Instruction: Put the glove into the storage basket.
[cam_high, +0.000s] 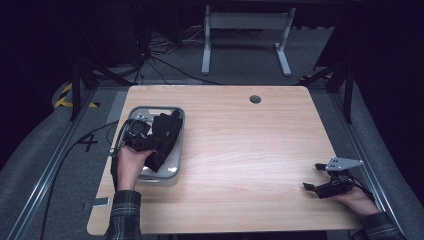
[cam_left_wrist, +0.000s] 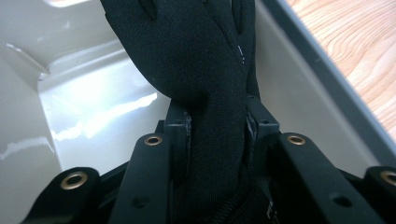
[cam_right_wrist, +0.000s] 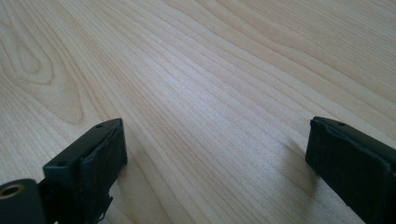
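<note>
Black glove (cam_left_wrist: 196, 56) clamped between left gripper (cam_left_wrist: 217, 123) fingers (over grey tray (cam_left_wrist: 93, 93)); right gripper (cam_right_wrist: 215, 154) fingers apart.

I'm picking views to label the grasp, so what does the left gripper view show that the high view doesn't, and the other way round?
Left gripper view: the left gripper up close, its jaws pinched on the black glove, with the tray's glossy inner wall behind it.

High view: the whole table, the tray's place near its left edge, the glove draped over the tray's right rim, and the right gripper open, low over the table's right edge and holding nothing.

Both: the glove, the tray and the left gripper at the tray.
</note>
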